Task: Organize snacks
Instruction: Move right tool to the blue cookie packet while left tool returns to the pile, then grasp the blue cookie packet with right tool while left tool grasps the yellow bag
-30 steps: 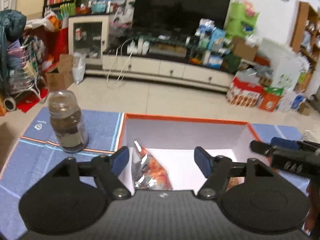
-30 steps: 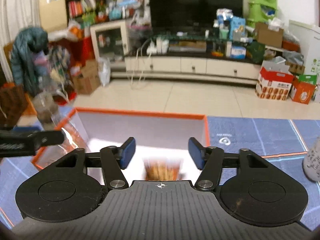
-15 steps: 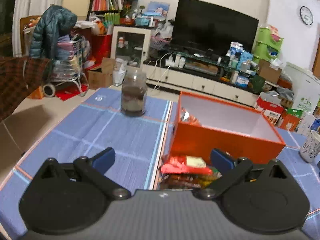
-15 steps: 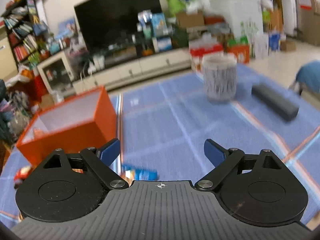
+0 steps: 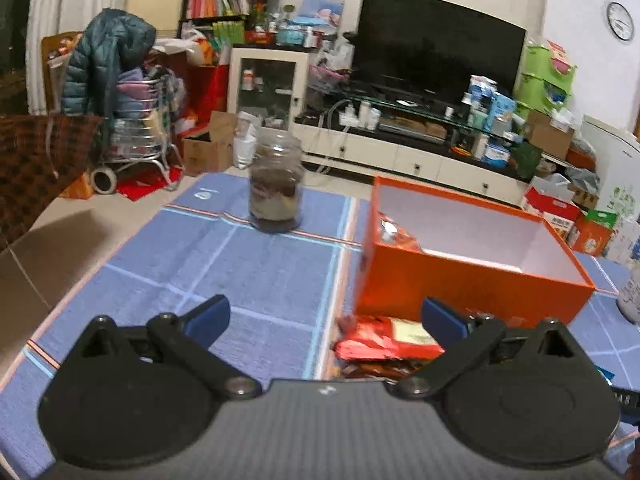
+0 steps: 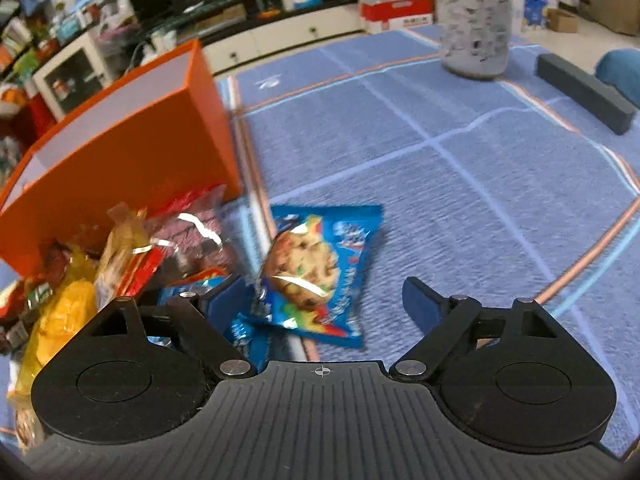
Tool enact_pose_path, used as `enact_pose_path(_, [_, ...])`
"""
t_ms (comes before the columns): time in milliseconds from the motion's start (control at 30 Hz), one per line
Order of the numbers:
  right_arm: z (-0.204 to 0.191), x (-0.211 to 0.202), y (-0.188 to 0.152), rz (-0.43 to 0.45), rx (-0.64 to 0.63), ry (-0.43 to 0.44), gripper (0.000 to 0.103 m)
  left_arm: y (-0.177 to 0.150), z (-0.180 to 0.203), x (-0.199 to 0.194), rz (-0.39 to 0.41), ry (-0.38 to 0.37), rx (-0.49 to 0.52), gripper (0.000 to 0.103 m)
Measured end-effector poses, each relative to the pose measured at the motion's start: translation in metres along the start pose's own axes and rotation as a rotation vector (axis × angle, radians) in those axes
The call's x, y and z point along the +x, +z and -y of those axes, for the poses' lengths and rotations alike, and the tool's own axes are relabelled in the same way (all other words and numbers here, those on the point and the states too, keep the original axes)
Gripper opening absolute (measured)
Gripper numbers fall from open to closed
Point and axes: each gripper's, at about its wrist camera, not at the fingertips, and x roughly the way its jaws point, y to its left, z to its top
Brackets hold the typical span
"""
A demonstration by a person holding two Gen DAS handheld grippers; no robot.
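Note:
An orange box [image 5: 472, 280] with a white inside stands open on the blue mat, a shiny snack packet [image 5: 394, 234] leaning in its left corner. My left gripper [image 5: 324, 316] hangs open in front of the box, with a red snack packet [image 5: 384, 340] low between its fingers and untouched. In the right wrist view the orange box [image 6: 120, 152] sits at the left with a pile of snack packets [image 6: 132, 256] before it. My right gripper [image 6: 328, 300] is closing over a blue cookie packet [image 6: 316, 268], its pads not pressing it.
A glass jar [image 5: 276, 188] with dark contents stands on the blue mat [image 5: 248, 264] left of the box. A speckled white cup [image 6: 474, 34] and a dark bar [image 6: 584, 92] lie at the far right. A cluttered living room with a television lies beyond.
Both grippers have pulled back out of the box and spread wide. The left now faces the box's front; the right has swung right and dropped over the blue cookie packet.

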Motion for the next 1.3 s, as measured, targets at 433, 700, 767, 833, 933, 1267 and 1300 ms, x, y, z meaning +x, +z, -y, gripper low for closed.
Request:
enact_pose_path(433, [0.024,-0.002,0.009,0.0,-0.203,0.024,0.062,0.013,-0.014,0.021,-0.042,0.006,-0.056,0.1])
enact_pose_path(700, [0.041,-0.033,0.008,0.05,-0.158,0.067,0.08,0.005,0.013,0.037,-0.095,-0.026,0.077,0.101])
enact_pose_path(767, [0.038,-0.039,0.004,0.08,-0.196,0.061,0.083,0.001,0.019,0.039,-0.097,-0.034,0.103,0.101])
enact_pose_path(833, [0.038,-0.043,0.0,0.113,-0.229,0.054,0.083,-0.005,0.024,0.039,-0.103,-0.034,0.13,0.101])
enact_pose_path(933, [0.041,-0.049,-0.005,0.151,-0.264,0.046,0.083,-0.012,0.028,0.039,-0.108,-0.033,0.177,0.101])
enact_pose_path(1267, [0.045,-0.05,-0.01,0.139,-0.244,0.056,0.085,-0.04,0.022,0.038,-0.158,-0.048,0.226,0.101])
enact_pose_path(1300, [0.043,-0.052,-0.011,0.145,-0.249,0.056,0.086,-0.043,0.023,0.038,-0.158,-0.05,0.224,0.101])
